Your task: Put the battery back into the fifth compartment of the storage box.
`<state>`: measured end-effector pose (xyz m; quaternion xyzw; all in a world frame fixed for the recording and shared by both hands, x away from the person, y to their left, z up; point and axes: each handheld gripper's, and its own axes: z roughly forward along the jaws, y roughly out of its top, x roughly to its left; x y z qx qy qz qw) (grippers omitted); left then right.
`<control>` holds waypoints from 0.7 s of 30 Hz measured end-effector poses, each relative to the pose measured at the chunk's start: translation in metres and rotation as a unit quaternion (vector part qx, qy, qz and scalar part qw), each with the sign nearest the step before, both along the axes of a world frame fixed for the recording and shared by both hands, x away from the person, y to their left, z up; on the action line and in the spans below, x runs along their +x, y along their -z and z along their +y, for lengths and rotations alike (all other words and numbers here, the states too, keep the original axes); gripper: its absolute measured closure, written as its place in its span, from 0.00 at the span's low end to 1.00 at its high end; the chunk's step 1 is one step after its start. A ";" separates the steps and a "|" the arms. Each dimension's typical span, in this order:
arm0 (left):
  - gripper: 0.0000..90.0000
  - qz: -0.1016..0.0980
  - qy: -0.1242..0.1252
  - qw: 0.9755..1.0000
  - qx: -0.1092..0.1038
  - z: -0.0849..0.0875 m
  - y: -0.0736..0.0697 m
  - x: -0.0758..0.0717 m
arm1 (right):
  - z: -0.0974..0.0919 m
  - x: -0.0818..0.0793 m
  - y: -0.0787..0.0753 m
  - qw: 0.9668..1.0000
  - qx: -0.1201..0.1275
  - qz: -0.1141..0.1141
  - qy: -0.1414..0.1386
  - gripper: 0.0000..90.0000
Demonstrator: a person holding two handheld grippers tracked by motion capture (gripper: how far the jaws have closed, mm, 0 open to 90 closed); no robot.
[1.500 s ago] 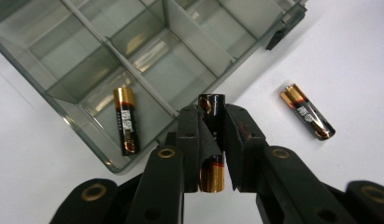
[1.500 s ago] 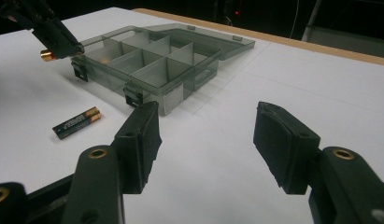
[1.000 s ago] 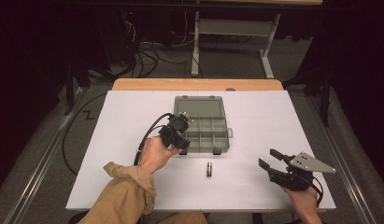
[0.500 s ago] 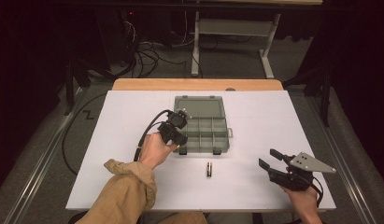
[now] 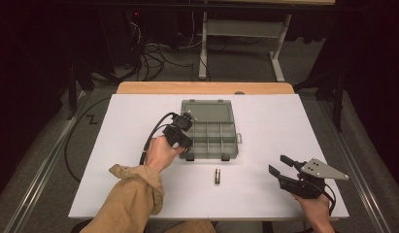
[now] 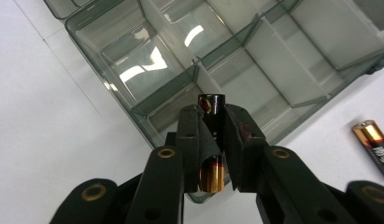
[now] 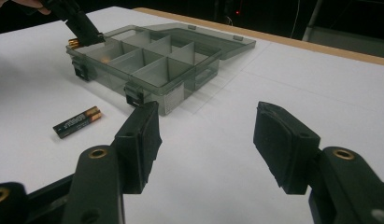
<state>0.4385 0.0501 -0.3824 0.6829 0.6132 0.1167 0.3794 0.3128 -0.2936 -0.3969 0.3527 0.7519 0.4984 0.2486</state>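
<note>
Black and gold, the battery [image 6: 212,140] stood clamped between the jaws of my left gripper [image 6: 212,122], its long axis along them, pointing down over the near corner compartment of the grey box [image 6: 147,100], while my right gripper [image 7: 206,135] waited empty and wide, well apart.

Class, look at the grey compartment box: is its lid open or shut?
Open. The compartment box has its lid folded back flat on the table, leaving the dividers exposed.

left gripper [image 6: 212,140]: jaws closed on a battery [image 6: 211,135], tips tilted down
right gripper [image 7: 206,140]: jaws wide apart, nothing between, held low, level
</note>
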 end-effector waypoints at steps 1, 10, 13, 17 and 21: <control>0.84 0.000 -0.001 1.000 0.000 0.000 0.001 0.001 | 0.000 0.000 0.000 1.000 0.000 0.000 0.000 0.47; 0.84 0.007 -0.004 1.000 0.003 -0.001 0.006 0.005 | 0.000 0.000 0.000 1.000 0.000 0.001 -0.001 0.47; 0.84 0.009 -0.006 1.000 0.003 -0.001 0.007 0.006 | 0.000 0.000 0.000 1.000 0.000 0.001 -0.001 0.47; 0.84 0.010 -0.007 1.000 0.003 0.000 0.008 0.007 | 0.000 0.000 0.000 1.000 0.000 0.001 -0.001 0.47; 0.84 0.011 -0.008 1.000 0.003 0.000 0.009 0.008 | 0.000 0.000 0.000 1.000 0.000 0.001 -0.001 0.47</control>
